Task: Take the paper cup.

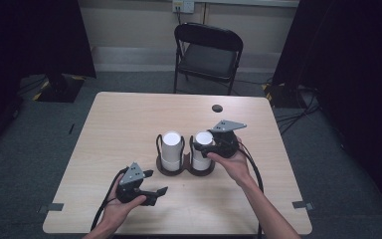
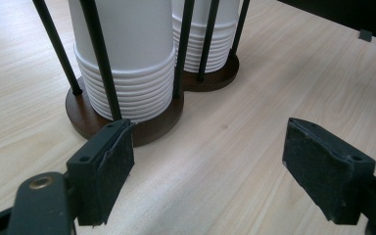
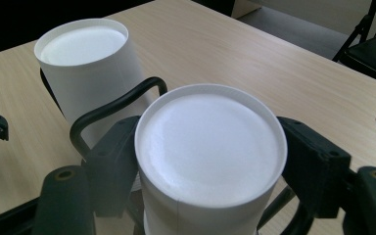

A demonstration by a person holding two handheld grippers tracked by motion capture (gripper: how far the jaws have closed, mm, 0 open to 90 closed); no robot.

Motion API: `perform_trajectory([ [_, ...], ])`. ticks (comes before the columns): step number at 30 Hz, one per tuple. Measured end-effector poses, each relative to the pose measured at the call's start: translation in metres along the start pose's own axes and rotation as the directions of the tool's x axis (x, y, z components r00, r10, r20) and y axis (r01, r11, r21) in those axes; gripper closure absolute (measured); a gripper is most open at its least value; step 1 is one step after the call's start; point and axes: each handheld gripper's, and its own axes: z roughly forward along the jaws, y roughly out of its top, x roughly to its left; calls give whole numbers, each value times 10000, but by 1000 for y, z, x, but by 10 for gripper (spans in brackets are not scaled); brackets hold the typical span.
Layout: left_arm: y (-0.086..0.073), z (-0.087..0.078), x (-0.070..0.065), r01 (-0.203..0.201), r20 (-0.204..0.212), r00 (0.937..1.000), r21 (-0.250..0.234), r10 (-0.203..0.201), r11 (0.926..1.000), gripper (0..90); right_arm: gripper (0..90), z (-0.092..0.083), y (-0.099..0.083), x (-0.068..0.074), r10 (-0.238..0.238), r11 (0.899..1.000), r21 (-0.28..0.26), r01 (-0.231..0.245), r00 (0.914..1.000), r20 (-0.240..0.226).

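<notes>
Pale wooden table [image 1: 129,124] fronts a black folding chair [image 1: 208,52]. Near its front edge our left gripper [image 1: 155,183] rests with jaws wide apart, holding nothing. At the centre a two-well cup holder [image 1: 185,169] carries two stacks of upturned white paper cups [image 1: 171,149]; our right gripper [image 1: 206,148] clasps the right stack's top cup [image 3: 210,147].

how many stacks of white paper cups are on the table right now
2. The left stack stands in the left ring of the dark wire holder; the right stack stands in the right ring, with the right gripper closed around its top.
</notes>
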Motion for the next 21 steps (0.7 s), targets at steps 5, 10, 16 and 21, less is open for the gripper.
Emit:
perform_trajectory([
  [5, 0, 0, 0, -19, -2, 10000, 7, 19, 10000, 192, 327, 0, 0, 1, -54, 10000, 19, 54, 10000, -29],
  [10, 0, -1, 0, -37, 3, 10000, 11, 37, 10000, 192, 331, 0, 1, 1, -82, 10000, 16, 82, 10000, -23],
  [16, 0, 0, 0, -9, -4, 10000, 7, 9, 10000, 192, 334, -1, 2, 1, -163, 9999, -55, 163, 9999, -23],
  [21, 0, 0, 0, -34, -6, 10000, 27, 34, 10000, 192, 335, -4, 4, 2, -228, 9995, -226, 228, 9997, -27],
])
